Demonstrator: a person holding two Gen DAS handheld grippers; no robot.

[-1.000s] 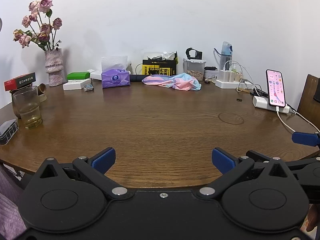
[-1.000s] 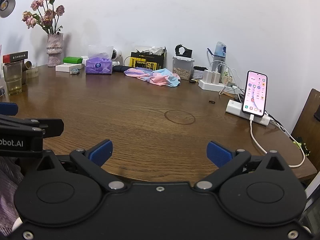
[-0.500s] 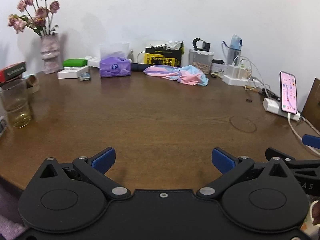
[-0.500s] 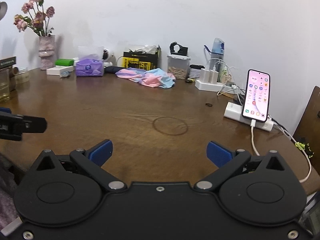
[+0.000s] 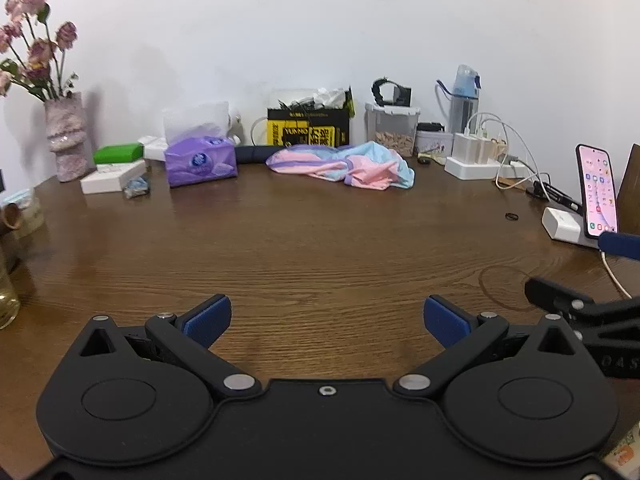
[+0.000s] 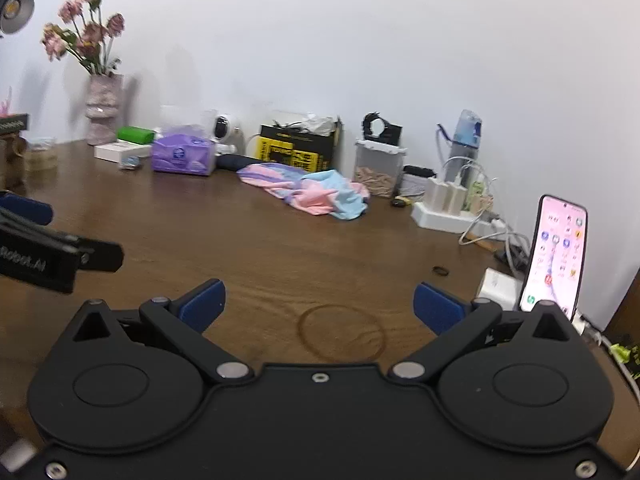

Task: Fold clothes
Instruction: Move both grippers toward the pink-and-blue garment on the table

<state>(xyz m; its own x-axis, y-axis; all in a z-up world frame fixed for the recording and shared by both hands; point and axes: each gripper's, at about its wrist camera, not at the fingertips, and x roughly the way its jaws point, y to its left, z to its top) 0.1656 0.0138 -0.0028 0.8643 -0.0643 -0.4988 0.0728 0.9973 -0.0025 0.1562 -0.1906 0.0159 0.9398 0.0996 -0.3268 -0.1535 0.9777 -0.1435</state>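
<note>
The glass (image 5: 6, 300) left of the left tool (image 5: 327, 320) is cut by the frame edge, the right tool (image 5: 600, 276) shows only partly at the right border, and the lettering on the yellow-black box (image 5: 307, 130) ahead is too small to read.

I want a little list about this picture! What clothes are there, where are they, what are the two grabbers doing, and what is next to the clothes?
clothes: one crumpled pink and blue garment, not yet folded
where: far side of the wooden table, near the wall
left gripper: open, holding nothing, over the near table edge
right gripper: open, holding nothing, apart from the garment
to the garment's left: purple tissue pack
behind it: yellow and black box, clear container
far right: phone standing up, screen lit
</note>
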